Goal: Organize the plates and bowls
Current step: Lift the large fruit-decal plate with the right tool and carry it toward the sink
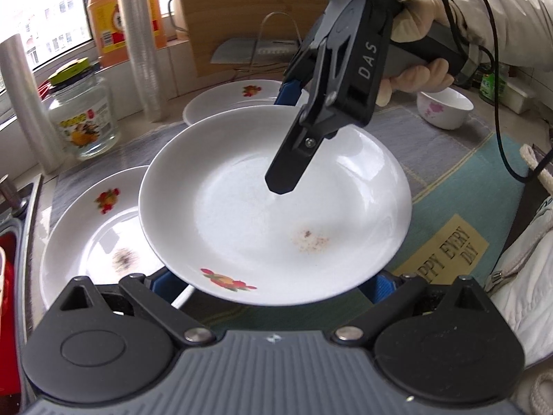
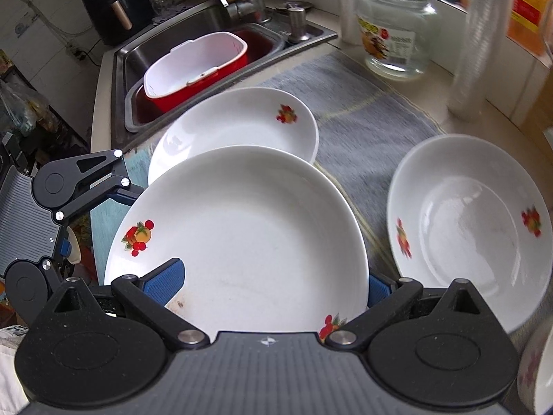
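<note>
A white plate with fruit prints [image 1: 276, 204] [image 2: 249, 238] hangs in the air above the counter mat. My right gripper [image 1: 287, 131] [image 2: 273, 290] is shut on its rim, one finger on top and one beneath. My left gripper [image 1: 276, 287] [image 2: 65, 218] is open, its blue pads on either side of the plate's opposite edge, below it. A second plate [image 1: 90, 228] [image 2: 238, 117] lies under and beyond the held one. A third plate [image 1: 238, 95] [image 2: 466, 228] lies apart. A small bowl with pink flowers [image 1: 444, 109] [image 2: 539, 373] stands on the mat.
A glass jar [image 1: 83, 110] [image 2: 397, 34], a sleeve of plastic cups [image 1: 141, 34], an orange bottle [image 1: 124, 10] and a cutting board [image 1: 249, 7] line the window side. The sink [image 2: 193, 24] holds a red-and-white tub [image 2: 197, 69]. A knife rack [image 1: 269, 48] stands behind.
</note>
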### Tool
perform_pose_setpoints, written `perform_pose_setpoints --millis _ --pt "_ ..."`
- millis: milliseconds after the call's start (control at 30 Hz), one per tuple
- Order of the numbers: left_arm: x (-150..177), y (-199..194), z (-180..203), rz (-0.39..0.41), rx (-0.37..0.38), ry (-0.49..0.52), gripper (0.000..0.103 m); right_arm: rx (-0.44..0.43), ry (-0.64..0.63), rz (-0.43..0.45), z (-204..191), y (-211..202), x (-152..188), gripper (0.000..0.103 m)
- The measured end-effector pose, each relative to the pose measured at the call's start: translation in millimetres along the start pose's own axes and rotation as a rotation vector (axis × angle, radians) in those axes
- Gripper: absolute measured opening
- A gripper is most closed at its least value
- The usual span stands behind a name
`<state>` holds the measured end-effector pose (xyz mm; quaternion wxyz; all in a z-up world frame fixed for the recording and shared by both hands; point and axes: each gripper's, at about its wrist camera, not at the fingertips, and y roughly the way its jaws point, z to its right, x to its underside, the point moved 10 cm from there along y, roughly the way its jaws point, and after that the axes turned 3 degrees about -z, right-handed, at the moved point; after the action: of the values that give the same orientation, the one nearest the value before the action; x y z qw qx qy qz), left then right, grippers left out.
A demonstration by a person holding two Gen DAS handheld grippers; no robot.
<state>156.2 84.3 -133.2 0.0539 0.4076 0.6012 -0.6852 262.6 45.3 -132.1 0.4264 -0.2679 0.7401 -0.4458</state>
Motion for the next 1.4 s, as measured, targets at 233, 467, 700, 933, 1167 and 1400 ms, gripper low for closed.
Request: perform_pose_setpoints --millis 233,467,700,933,1167,1400 --pt "8.3 -5.6 -21.1 0.002 -0.018 -0.012 0.100 -0.005 -0.019 0.002 -9.5 11.8 -20.8 0.103" --pt "14.3 -9.0 -39.9 0.002 -0.032 -0.026 0.100 -0.010 -0.031 0.005 -14.6 23.6 -41.6 0.103" --pt "15.5 -8.4 -58.2 0.001 -0.042 -0.033 0.100 -0.011 -0.040 0.007 -14.6 33.7 -61.0 0.103" --pt "15.9 -4.2 -73.3 0.001 -0.041 -0.040 0.100 -0.005 -0.038 0.009 -11.3 41.8 -74.8 0.103" --pt "15.7 -0.6 -80.8 0.003 -0.026 -0.063 0.101 0.003 -0.035 0.003 -6.2 48.6 -81.3 0.103" --pt "14.1 1.3 -85.7 0.002 -0.015 -0.079 0.100 0.010 -0.033 0.000 -2.3 53.0 -85.7 0.103"
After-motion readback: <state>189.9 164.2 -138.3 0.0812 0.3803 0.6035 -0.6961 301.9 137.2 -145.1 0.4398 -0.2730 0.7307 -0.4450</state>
